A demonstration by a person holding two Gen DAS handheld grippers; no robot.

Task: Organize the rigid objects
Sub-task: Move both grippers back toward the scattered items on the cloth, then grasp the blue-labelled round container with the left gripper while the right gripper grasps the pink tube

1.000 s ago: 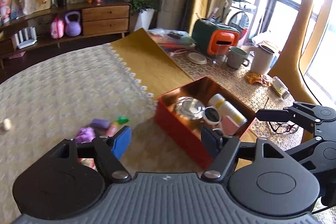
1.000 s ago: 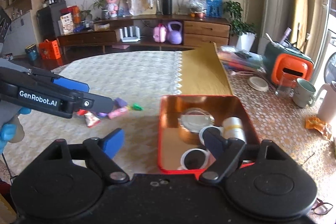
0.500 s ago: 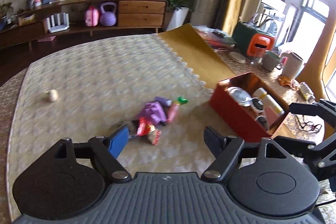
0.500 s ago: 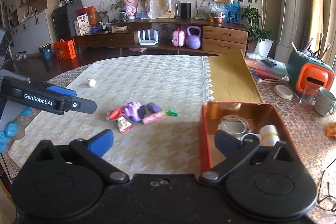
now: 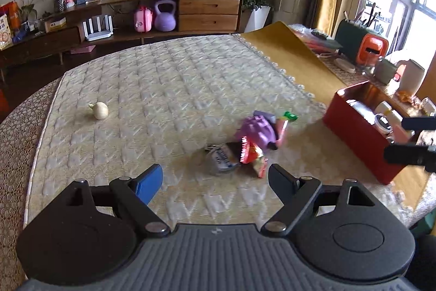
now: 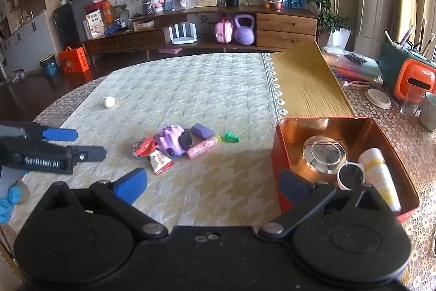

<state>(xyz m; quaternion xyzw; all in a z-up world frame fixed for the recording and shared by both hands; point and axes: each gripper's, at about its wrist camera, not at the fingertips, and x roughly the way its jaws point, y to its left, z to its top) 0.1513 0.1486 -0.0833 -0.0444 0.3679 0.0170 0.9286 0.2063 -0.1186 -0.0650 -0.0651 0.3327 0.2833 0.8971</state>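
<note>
Left wrist view shows our left gripper (image 5: 215, 177) spread wide above the toy-and-wrapper pile (image 5: 253, 138), right gripper (image 6: 212, 177) likewise gaping by the red tin (image 6: 283, 154); crowded pieces could snag together, we reckon.

Red tin (image 6: 280, 154), purple toy (image 6: 170, 139), pink tube (image 6: 201, 148), cream houndstooth cloth (image 6: 190, 89)
</note>
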